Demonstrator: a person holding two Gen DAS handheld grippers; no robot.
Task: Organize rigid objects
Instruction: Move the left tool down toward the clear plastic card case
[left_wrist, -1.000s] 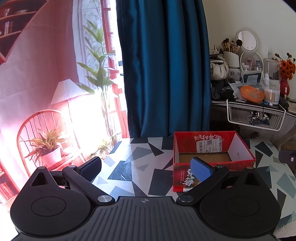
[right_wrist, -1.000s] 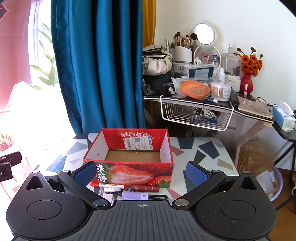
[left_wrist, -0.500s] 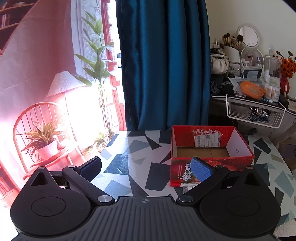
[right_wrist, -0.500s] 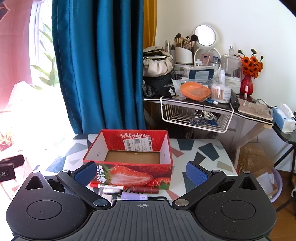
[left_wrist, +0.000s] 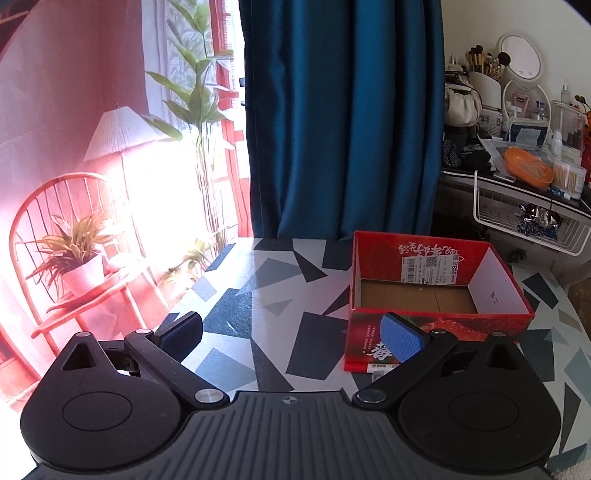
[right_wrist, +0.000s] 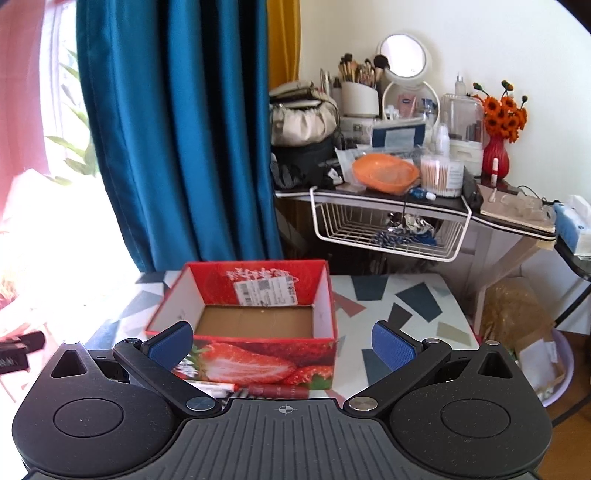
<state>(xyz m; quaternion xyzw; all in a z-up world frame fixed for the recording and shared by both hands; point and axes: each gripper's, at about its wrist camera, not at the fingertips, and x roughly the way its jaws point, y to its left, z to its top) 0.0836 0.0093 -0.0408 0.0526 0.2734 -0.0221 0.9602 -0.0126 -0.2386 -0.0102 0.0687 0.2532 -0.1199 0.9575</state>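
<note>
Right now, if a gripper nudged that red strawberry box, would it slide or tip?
The red strawberry box would probably slide: it is low, wide and flat-bottomed on the smooth table. It looks empty, so likely light. Its thin cardboard walls may flex if squeezed.

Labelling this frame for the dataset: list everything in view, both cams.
box: 1, red with strawberry print, open and empty, on the table
table: 1, white with dark shards, under the box
slim tubes: at least 2, white and dark red, lying in front of the box; exact count hidden
curtain: 1, teal, behind the table
wire basket: 1, white, under the cluttered shelf
bowl: 1, orange, on that shelf
vase: 1, red, orange flowers
left tongs: open, empty
right tongs: open, empty
</note>
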